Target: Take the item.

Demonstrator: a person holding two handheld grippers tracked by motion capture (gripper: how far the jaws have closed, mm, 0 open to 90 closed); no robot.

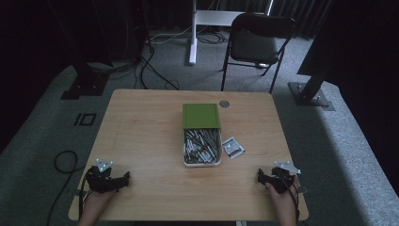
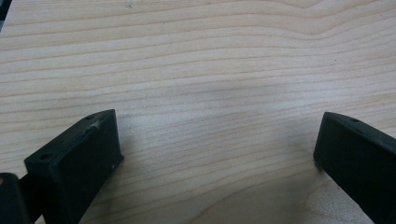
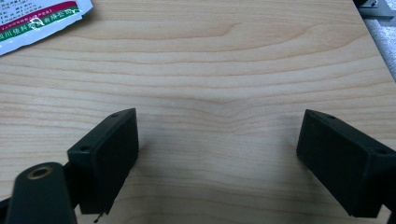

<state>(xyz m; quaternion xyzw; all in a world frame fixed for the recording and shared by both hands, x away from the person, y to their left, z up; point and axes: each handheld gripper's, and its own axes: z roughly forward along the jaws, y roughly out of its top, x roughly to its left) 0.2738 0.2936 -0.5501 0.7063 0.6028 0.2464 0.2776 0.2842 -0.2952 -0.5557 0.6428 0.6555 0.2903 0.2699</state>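
A white box (image 1: 202,155) of several pens stands at the table's middle, its green lid (image 1: 201,116) lying just behind it. A small white packet (image 1: 233,147) with red and green print lies right of the box; its corner packet (image 3: 37,21) shows in the right gripper view. My left gripper (image 1: 126,177) rests near the front left edge, held by a hand. Its jaws stand wide apart over bare wood left gripper (image 2: 217,144). My right gripper (image 1: 259,176) rests near the front right edge, open too, with nothing between its jaws right gripper (image 3: 217,140).
The wooden table (image 1: 146,132) has a small round grommet (image 1: 224,103) at its back edge. A black folding chair (image 1: 256,42) and a white stand (image 1: 194,33) are on the carpet behind. Cables trail on the floor at the left.
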